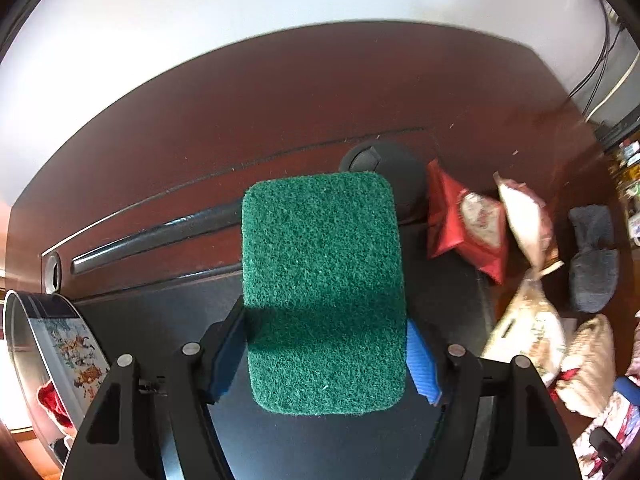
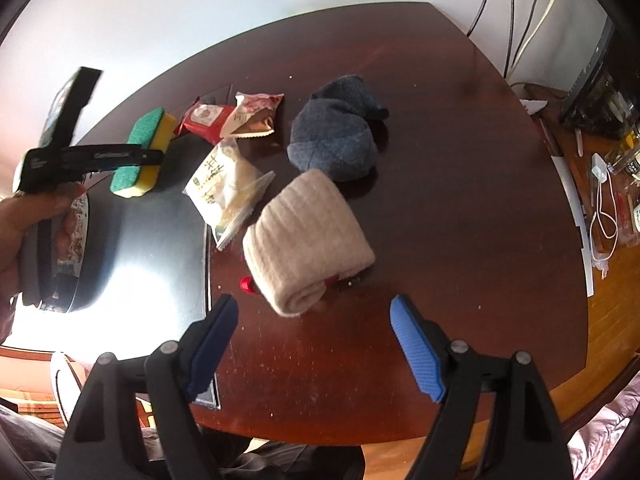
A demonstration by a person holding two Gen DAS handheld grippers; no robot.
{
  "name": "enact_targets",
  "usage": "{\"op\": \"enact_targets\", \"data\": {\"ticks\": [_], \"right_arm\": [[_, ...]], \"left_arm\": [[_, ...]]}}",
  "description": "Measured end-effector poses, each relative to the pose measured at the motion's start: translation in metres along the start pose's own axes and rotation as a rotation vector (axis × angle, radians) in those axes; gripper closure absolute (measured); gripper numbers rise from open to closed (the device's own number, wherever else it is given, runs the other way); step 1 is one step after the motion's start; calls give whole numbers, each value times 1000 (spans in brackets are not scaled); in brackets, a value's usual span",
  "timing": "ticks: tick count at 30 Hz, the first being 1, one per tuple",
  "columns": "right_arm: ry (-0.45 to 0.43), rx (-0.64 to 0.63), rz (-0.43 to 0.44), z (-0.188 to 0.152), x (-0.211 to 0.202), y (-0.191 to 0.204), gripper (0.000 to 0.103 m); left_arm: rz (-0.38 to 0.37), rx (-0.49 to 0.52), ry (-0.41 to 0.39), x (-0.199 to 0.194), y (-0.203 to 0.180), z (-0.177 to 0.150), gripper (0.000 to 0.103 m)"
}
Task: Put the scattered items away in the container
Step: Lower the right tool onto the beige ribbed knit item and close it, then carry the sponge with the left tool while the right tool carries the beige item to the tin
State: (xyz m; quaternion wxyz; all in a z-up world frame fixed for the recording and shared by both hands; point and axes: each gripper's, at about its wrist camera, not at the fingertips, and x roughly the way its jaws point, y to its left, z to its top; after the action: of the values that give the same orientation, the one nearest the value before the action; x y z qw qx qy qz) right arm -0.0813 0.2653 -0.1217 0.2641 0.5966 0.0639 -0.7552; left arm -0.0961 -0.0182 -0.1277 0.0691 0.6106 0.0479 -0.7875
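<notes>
Clamping the sponge (image 1: 323, 292) by its sides, the left gripper (image 1: 326, 354) hides much of the table (image 1: 280, 92) ahead w/ the green scrub face. Left of it, the tin container (image 1: 48, 344) is cut off by the frame edge. Right of it, snack packets (image 1: 472, 224) are blurred, labels unreadable. Right gripper (image 2: 316, 344) gapes wide, holding nothing; the beige sock roll (image 2: 308, 240) lies just ahead betw. its fingers, grey sock (image 2: 336, 136) beyond, white packet (image 2: 224, 188) ahead-left.
</notes>
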Motion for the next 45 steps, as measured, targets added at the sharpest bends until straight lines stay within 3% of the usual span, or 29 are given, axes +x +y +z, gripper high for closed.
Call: {"op": "enact_targets", "data": {"ticks": [19,26,33,39,45], "right_arm": [[60,-87,-52,24,37,13,14],[91,-97,-69,23,50,12,14],[89,-110,-69,22,52,12,14],[87,-122,-69,22,53,12,25],[73,-116,-50,20,44,11,28]], "left_arm": [[-171,-92,-2,-75,32,-48,31],[-191,-106,8,-83,46,-54,31],[-197,-110,11,-77,31,-56,31],[-213,-91,0,-85,23,-60,31],[-225,-94,-17,-94,25,-61,31]]}}
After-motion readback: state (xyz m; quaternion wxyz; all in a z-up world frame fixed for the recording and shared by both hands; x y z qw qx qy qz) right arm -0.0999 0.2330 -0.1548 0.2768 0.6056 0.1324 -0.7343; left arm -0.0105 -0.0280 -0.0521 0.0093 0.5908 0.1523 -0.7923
